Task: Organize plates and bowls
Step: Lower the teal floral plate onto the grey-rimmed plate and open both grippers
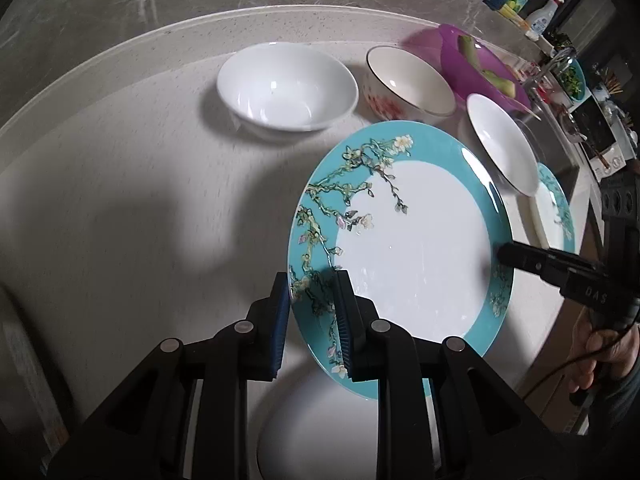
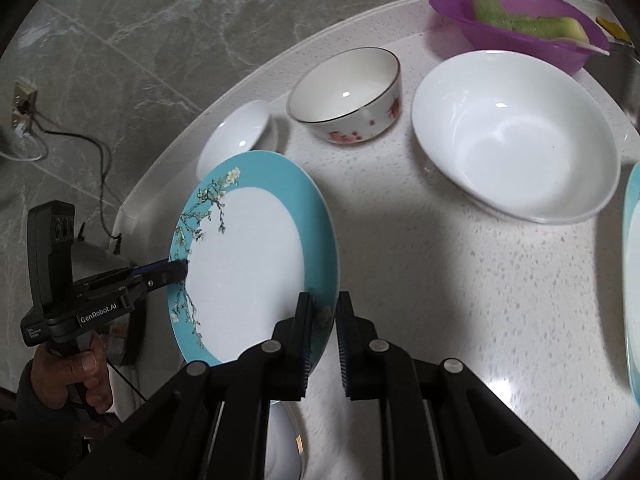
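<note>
A teal-rimmed floral plate (image 1: 416, 256) is held tilted above the round white table (image 1: 120, 200). My left gripper (image 1: 310, 280) is shut on its near rim. My right gripper (image 2: 324, 304) is shut on the opposite rim; it also shows in the left wrist view (image 1: 504, 254). The plate also shows in the right wrist view (image 2: 248, 256), with the left gripper (image 2: 180, 270) on its far rim. A large white bowl (image 1: 286, 86), a red-flowered bowl (image 1: 408, 80) and a small white bowl (image 1: 502, 148) stand behind. A second teal plate (image 1: 558, 208) lies at the right.
A purple bowl (image 2: 516, 24) with green vegetable pieces stands at the table's far edge. A white dish (image 1: 320, 432) lies below the held plate. Bottles and clutter (image 1: 532, 4) fill a counter to the right. A wall socket with cable (image 2: 24, 104) is beyond the table.
</note>
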A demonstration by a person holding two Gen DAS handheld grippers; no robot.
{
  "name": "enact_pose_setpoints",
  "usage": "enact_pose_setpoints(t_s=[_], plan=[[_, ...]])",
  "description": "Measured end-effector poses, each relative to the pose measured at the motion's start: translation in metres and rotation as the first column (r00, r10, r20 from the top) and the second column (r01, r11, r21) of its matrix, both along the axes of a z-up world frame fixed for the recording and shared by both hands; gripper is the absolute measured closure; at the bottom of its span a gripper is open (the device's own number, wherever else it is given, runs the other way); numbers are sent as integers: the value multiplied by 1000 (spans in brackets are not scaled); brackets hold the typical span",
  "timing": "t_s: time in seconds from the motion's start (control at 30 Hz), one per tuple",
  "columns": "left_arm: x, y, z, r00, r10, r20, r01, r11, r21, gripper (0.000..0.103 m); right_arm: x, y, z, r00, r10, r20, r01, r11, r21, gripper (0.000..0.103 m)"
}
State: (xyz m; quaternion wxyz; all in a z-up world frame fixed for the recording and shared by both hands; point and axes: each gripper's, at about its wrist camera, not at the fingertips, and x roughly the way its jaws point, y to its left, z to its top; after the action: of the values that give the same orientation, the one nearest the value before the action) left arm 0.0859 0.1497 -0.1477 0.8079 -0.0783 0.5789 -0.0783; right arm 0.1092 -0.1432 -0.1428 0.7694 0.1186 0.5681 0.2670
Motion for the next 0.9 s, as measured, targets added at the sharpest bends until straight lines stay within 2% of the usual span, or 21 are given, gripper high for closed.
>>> enact_pose_setpoints(t_s=[0.27,0.5,0.8,0.9], plan=[[-84,7,-2,997,56,-54,-58,998,-28,84,-50,8,12,997,73,-30,-73,997,12,89],[-147,18,-29,984,116,-135,-123,992,-43,83,-82,23,-4,988,141,-70,-142,990,-17,89],[-171,17,-44,986,105,-132,-105,994,12,83,-99,37,-19,983,168,-73,-173,982,-76,89],[-176,17,-53,984,102,-148,-102,995,8,83,-104,42,-21,983,173,-64,-179,979,-98,89]])
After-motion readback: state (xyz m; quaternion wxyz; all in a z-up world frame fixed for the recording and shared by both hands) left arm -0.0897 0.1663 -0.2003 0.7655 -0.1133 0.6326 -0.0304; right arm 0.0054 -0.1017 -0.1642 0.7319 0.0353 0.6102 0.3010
